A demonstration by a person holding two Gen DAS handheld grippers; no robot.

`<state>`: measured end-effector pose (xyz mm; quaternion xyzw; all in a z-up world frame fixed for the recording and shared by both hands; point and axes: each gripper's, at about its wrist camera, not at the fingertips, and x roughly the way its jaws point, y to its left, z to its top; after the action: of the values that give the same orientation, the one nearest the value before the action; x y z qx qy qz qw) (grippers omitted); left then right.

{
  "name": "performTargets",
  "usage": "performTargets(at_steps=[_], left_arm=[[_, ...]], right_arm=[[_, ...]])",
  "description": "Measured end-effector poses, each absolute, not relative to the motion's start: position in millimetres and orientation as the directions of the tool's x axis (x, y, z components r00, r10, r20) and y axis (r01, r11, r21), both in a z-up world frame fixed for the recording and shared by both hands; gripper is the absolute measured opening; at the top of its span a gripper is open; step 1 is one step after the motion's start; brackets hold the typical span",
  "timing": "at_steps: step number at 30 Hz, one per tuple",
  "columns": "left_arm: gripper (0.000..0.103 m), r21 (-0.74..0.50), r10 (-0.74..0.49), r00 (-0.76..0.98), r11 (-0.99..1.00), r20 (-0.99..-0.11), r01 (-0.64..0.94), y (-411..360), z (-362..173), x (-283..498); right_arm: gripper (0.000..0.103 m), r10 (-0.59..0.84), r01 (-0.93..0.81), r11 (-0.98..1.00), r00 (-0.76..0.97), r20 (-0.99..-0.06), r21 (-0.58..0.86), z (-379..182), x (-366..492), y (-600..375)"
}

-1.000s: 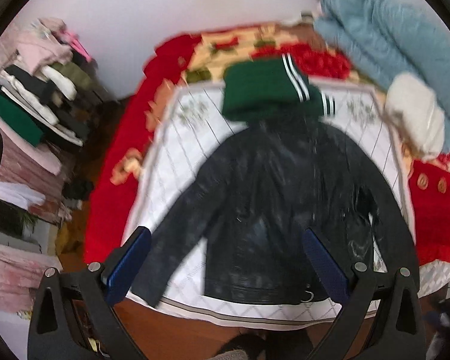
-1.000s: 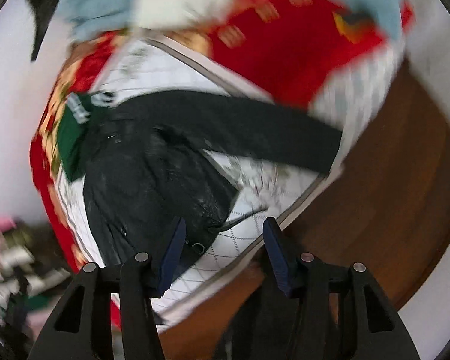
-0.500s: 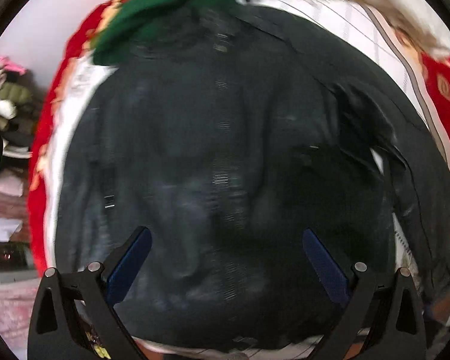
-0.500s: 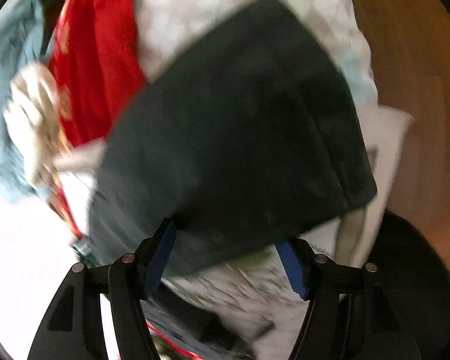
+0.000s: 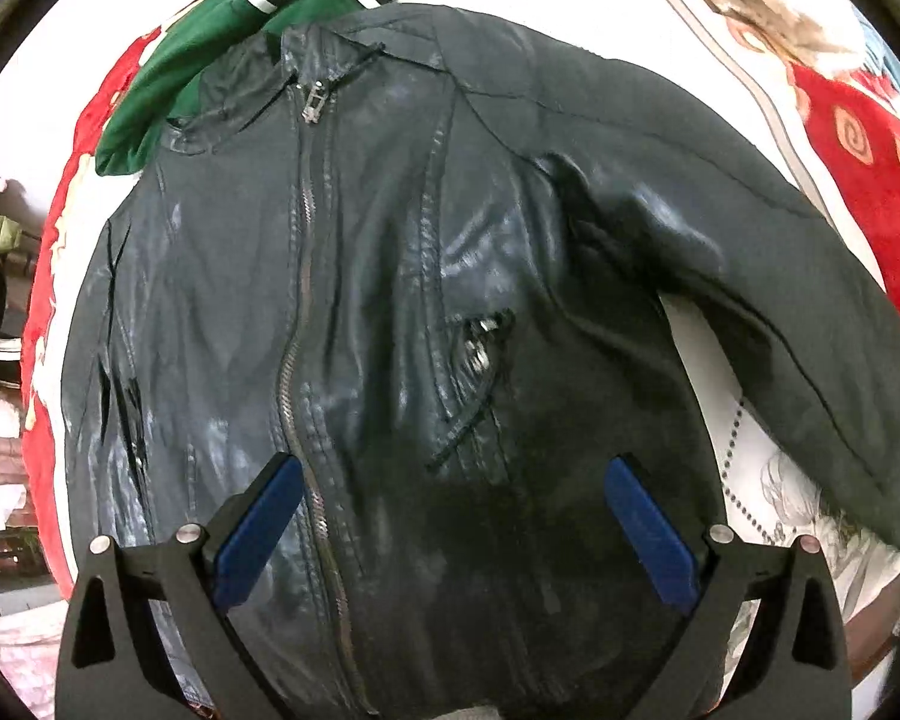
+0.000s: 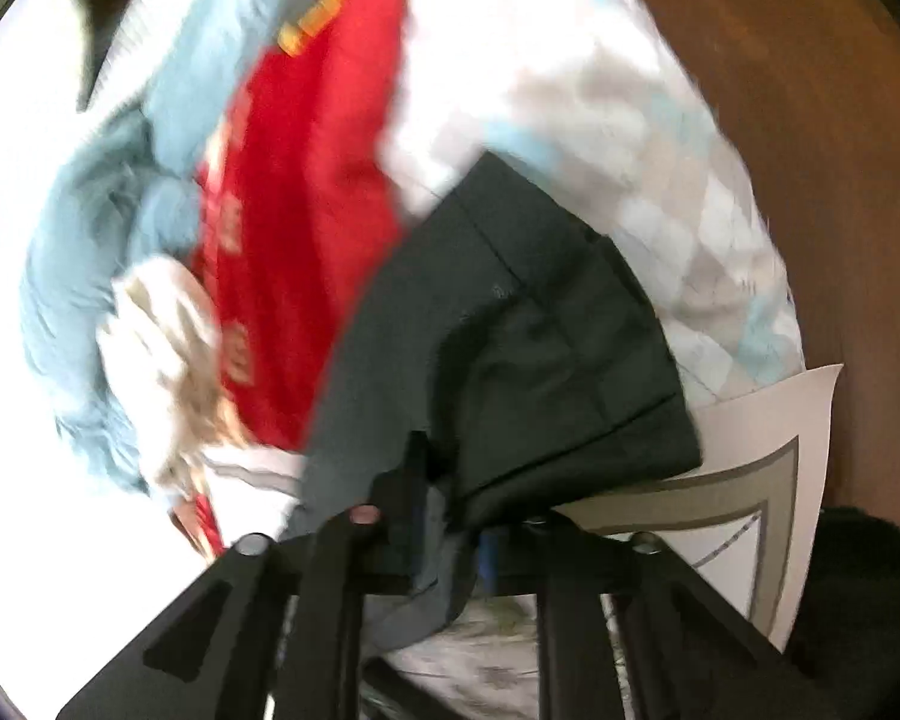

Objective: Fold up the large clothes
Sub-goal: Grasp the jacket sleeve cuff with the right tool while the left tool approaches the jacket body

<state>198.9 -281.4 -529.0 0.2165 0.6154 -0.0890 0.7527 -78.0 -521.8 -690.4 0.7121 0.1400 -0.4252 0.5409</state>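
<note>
Left wrist view looks down on a black leather jacket (image 5: 390, 300) spread front-up and zipped on a white patterned sheet (image 5: 768, 480) over the bed, collar at the far end, hem nearest the camera. The left gripper (image 5: 450, 522) hangs over the lower front panel with its blue fingers (image 5: 258, 522) spread wide and nothing between them. A green garment with white stripes (image 5: 210, 60) lies tucked just beyond the collar, and a red blanket (image 5: 858, 168) shows at the right.

In the right wrist view, which is badly blurred, the right gripper (image 6: 450, 534) appears closed down on the jacket's sleeve (image 6: 510, 330) near the cuff, the dark fabric bunched between the fingers. A light blue garment (image 6: 120, 210) and the red blanket sit beyond, with the sheet's grey-bordered corner at the right.

The risk from here is in the sleeve fold. Leather is stiff and slick, so a grip so close to the cuff edge could slip as the sleeve is carried across the chest, or the sleeve could spring back open once released. Dragging instead of lifting may also pull the whole jacket askew on the sheet, or snag the green garment at the collar.
</note>
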Motion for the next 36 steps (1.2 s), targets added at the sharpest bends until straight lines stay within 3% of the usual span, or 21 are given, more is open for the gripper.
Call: performTargets(at_steps=[4, 7, 8, 10, 11, 14, 21, 28, 36], left_arm=[[0.103, 0.212, 0.128, 0.241, 0.908, -0.962, 0.362, -270.3, -528.9, 212.4], [0.103, 0.210, 0.133, 0.236, 0.918, -0.962, 0.335, -262.5, -533.2, 219.2], [0.103, 0.212, 0.138, 0.237, 0.922, -0.962, 0.325, -259.3, -535.3, 223.3], [0.103, 0.211, 0.139, 0.237, 0.926, -0.961, 0.313, -253.0, -538.0, 227.9], [0.103, 0.209, 0.138, 0.238, 0.929, -0.961, 0.305, -249.5, -538.8, 231.3], [0.103, 0.198, 0.130, 0.241, 0.938, -0.962, 0.286, -243.0, -536.4, 236.6], [0.103, 0.146, 0.094, 0.228, 0.964, -0.969, 0.223, -219.2, -522.3, 251.5], [0.103, 0.101, 0.056, 0.238, 0.978, -0.970, 0.180, -186.0, -504.9, 259.2], [0.103, 0.079, 0.058, 0.238, 0.994, -0.970, 0.077, -135.0, -491.1, 269.4]], right_arm=[[0.013, -0.297, 0.691, -0.229, 0.621, -0.725, 0.686, -671.3, -54.1, -538.9], [0.039, -0.197, 0.718, -0.238, 0.624, -0.757, 0.654, -708.2, -41.6, -556.4], [0.039, -0.171, 0.708, -0.261, 0.635, -0.753, 0.656, -722.7, -40.4, -560.6], [0.032, -0.200, 0.672, -0.296, 0.651, -0.732, 0.679, -732.2, -42.9, -561.8], [0.019, -0.212, 0.680, -0.294, 0.639, -0.740, 0.672, -726.8, -38.7, -562.9], [0.013, -0.258, 0.698, -0.240, 0.623, -0.738, 0.674, -694.4, -39.5, -554.9], [0.006, -0.300, 0.757, -0.109, 0.593, -0.747, 0.645, -614.1, -20.3, -534.4], [0.006, -0.325, 0.807, -0.056, 0.542, -0.775, 0.588, -567.1, -44.3, -505.2], [0.006, -0.273, 0.717, 0.266, 0.697, -0.663, 0.645, -492.6, 67.7, -467.0]])
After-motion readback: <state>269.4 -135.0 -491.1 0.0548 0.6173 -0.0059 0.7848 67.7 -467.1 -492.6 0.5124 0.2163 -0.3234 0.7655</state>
